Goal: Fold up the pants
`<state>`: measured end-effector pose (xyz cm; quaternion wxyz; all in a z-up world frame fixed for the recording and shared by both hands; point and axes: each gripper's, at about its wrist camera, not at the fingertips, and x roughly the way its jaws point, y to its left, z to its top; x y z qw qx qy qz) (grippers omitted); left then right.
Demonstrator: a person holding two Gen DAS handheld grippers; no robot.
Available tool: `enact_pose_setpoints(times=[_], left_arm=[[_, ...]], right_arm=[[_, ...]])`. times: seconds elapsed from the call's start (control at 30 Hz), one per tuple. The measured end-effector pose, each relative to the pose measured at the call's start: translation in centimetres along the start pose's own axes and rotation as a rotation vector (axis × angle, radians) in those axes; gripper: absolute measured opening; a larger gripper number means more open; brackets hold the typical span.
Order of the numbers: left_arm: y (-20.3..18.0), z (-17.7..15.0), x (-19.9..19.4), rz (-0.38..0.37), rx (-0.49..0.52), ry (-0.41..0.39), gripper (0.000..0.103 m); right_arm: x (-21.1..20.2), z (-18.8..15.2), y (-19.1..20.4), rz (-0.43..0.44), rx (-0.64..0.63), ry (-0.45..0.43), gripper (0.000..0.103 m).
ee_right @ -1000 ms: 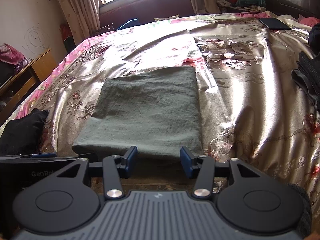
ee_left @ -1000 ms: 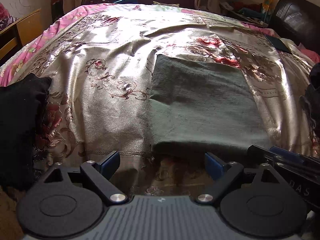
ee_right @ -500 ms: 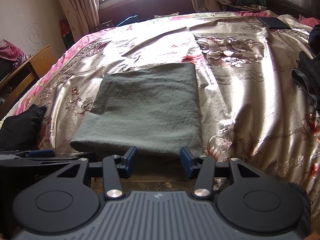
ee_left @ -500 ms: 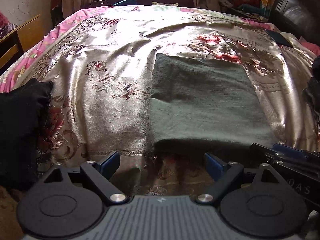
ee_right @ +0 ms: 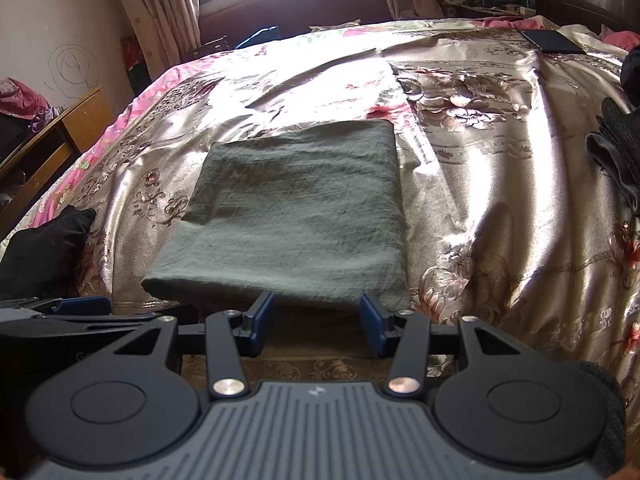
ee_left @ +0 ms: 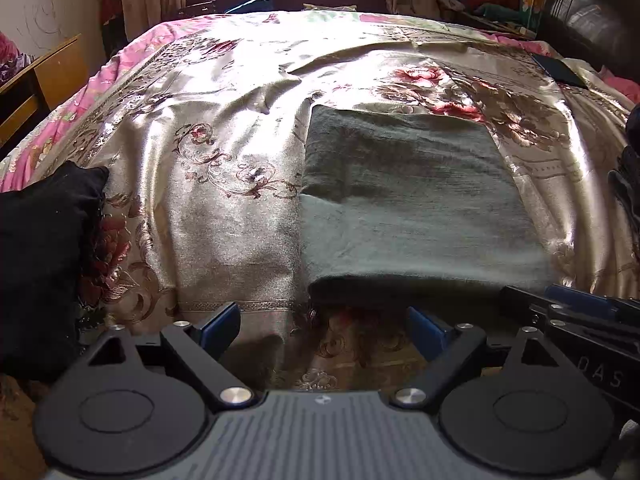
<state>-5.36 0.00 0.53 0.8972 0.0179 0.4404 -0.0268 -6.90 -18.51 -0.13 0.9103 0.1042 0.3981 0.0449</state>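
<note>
Your pants (ee_right: pixel 288 216) lie as a flat grey-green rectangle on the middle of the bedspread (ee_right: pixel 480 200), layers stacked, the thick folded edge nearest you and a small step in the cloth showing along their left side in the left wrist view. That reads to me as the last stage: the folding looks done or all but done, and you are backed off at the near edge of the bed. Your right gripper (ee_right: pixel 318 322) hovers just short of that near edge, its 2 blue pads parted and empty, touching nothing. Your left gripper (ee_left: pixel 324 328) sits to the left of the bundle, jaws spread wide, nothing between them either, with the near left corner of the pants (ee_left: pixel 416 208) just ahead of it. If 1 more fold is wanted, I would say you need both tools to pinch the 2 near corners together and carry them to the far edge; if not, a light press to flatten that left step is all it asks. No containers are in sight here: only a black cushion (ee_right: pixel 44 252) off to the left, dark clothing (ee_right: pixel 618 152) at the right and a dark flat object (ee_right: pixel 554 42) on the far corner.
</note>
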Motion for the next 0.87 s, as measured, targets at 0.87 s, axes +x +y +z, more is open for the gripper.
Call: enact_pose_setpoints(times=[0.87], left_arm=[[-0.19, -0.02, -0.14, 0.003, 0.004, -0.006, 0.099]], right_arm=[[0.06, 0.02, -0.03, 0.0, 0.001, 0.002, 0.048]])
